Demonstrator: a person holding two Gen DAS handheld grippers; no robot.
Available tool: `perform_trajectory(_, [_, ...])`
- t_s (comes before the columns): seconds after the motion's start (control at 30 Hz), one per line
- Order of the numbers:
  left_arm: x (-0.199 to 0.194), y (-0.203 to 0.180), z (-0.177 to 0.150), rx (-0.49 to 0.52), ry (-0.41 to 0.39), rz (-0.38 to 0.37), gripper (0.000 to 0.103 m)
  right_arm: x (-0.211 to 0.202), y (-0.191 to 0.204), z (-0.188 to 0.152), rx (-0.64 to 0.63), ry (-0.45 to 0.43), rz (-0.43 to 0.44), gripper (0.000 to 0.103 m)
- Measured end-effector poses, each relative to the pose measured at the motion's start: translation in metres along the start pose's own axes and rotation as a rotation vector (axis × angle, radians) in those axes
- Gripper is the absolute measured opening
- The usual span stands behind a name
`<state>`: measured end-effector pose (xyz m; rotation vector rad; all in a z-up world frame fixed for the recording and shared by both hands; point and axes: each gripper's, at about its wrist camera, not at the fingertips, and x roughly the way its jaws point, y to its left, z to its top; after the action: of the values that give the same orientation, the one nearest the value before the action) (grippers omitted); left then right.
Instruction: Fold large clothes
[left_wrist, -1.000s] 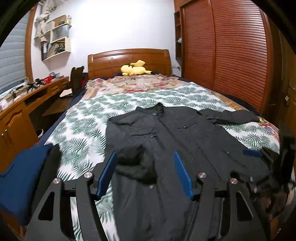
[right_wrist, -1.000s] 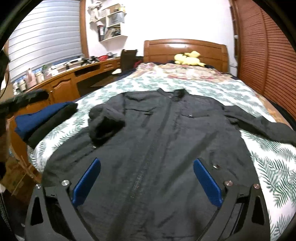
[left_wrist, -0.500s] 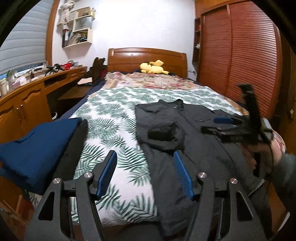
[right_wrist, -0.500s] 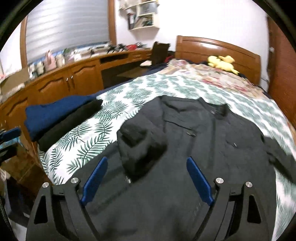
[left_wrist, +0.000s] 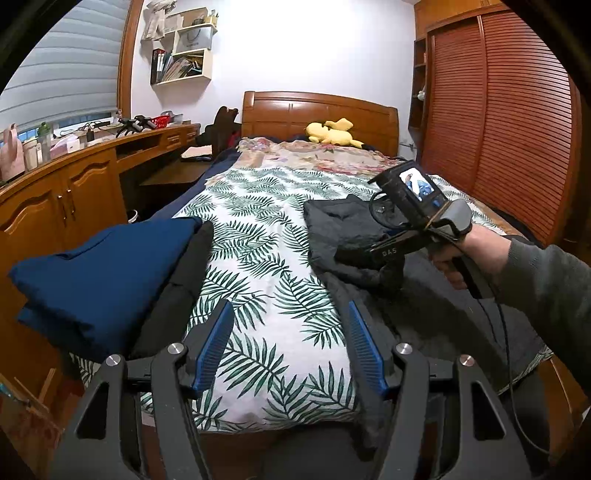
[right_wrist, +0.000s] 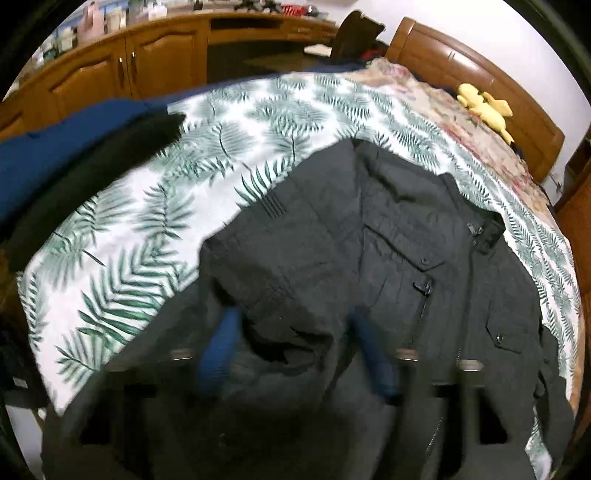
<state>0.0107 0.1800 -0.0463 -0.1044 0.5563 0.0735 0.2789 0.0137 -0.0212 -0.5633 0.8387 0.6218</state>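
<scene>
A dark grey jacket (right_wrist: 424, 240) lies front up on the leaf-print bed sheet (left_wrist: 258, 251), its left sleeve (right_wrist: 288, 295) folded in over the chest. My right gripper (right_wrist: 297, 350) points down on that sleeve bundle. Its blurred jaws are closing, with the cloth bunched between them. In the left wrist view a hand holds the right gripper (left_wrist: 343, 256) on the jacket (left_wrist: 332, 221). My left gripper (left_wrist: 290, 347) hangs open over bare sheet near the bed's foot edge, left of the jacket's hem, with nothing between its fingers.
A folded blue garment (left_wrist: 99, 266) and a folded black one (left_wrist: 177, 288) sit at the bed's left front corner. A wooden desk and cabinets (left_wrist: 74, 192) run along the left, a slatted wardrobe (left_wrist: 517, 129) along the right. A yellow plush toy (left_wrist: 332, 134) lies by the headboard.
The left gripper slid left off the jacket to over the sheet, still open. The right gripper moved left and down onto the folded sleeve, and its jaws narrowed around it.
</scene>
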Motion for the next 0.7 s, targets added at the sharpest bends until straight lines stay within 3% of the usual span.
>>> perform_trajectory(0.03, [0.000,0.001,0.000,-0.001,0.002,0.000,0.064,0.001,-0.004,0.003,0.000,0.000,-0.019,0.021])
perform_trajectory(0.13, [0.001,-0.002,-0.003,-0.006,0.006,-0.006,0.064,-0.013,-0.021,-0.004,0.047,-0.061,-0.003,0.010])
perform_trajectory(0.33, [0.004,-0.017,-0.001,0.005,0.006,-0.033,0.064,-0.069,-0.058,-0.049,0.127,-0.261,-0.024,0.008])
perform_trajectory(0.47, [0.008,-0.033,0.002,0.023,0.012,-0.052,0.064,-0.118,-0.084,-0.094,0.199,-0.391,-0.088,0.008])
perform_trajectory(0.6, [0.014,-0.051,0.006,0.039,0.014,-0.072,0.064,-0.143,-0.097,-0.142,0.282,-0.441,-0.157,0.008])
perform_trajectory(0.7, [0.018,-0.067,0.010,0.058,0.015,-0.093,0.064,-0.142,-0.105,-0.168,0.337,-0.427,-0.200,0.008])
